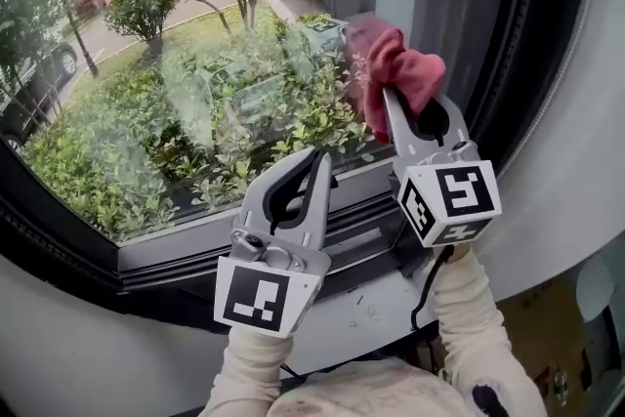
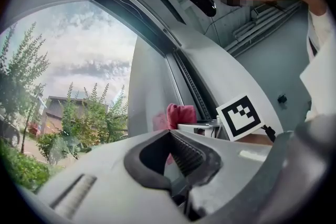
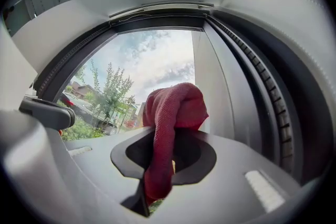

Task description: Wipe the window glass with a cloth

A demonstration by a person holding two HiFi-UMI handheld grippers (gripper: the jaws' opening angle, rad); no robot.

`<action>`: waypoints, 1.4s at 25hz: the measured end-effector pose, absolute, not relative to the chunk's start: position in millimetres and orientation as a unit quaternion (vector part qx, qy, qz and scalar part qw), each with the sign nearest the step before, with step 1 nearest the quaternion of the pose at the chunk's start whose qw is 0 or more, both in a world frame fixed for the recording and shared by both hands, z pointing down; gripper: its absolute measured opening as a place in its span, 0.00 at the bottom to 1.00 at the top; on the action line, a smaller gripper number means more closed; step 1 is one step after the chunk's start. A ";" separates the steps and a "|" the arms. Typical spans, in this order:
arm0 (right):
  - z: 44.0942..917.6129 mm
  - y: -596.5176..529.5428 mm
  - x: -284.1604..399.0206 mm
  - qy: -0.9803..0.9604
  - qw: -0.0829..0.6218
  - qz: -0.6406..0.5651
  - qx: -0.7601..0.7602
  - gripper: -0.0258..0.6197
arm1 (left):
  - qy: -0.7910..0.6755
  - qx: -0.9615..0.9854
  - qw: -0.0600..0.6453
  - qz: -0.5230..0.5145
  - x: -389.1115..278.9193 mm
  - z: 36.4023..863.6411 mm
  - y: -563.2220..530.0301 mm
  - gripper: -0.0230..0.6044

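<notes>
Cream fabric sleeves (image 1: 467, 308) lay nearest, two of them, each behind a grey plastic tool bearing one cube (image 1: 451, 200) of black-and-white square markers. At 6 o'clock the left hand-held gripper (image 1: 316, 154) had its ribbed jaws closed tip to tip around an oval gap. At 1 o'clock the right hand-held gripper (image 1: 393, 96) pinched one bunched red terry cloth (image 1: 398, 63), pressed against the window glass (image 1: 195, 63) beside the dark ribbed frame (image 1: 508, 44). Green shrubs (image 1: 117, 161) showed outside.

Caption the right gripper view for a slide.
Right gripper holds a red cloth up at the window glass.
</notes>
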State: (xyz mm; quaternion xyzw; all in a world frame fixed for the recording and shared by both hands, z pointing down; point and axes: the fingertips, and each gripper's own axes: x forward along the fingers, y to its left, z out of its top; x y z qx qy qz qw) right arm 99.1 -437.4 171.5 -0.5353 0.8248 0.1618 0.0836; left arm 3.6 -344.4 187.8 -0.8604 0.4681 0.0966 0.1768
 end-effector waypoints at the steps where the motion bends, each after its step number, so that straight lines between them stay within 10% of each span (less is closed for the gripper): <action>1: 170.0 -440.4 108.6 0.821 0.082 0.162 -0.541 0.18 | 0.467 -0.861 0.177 0.097 9.7 185.9 -346.1 0.04; 22: 227.7 -446.6 134.1 0.812 0.058 0.144 -0.563 0.17 | 0.478 -0.858 0.172 0.076 32.7 195.5 -343.7 0.04; 35: 215.4 -405.7 16.0 0.842 0.054 0.168 -0.510 0.17 | 0.507 -0.841 0.173 0.082 -41.9 193.7 -318.1 0.04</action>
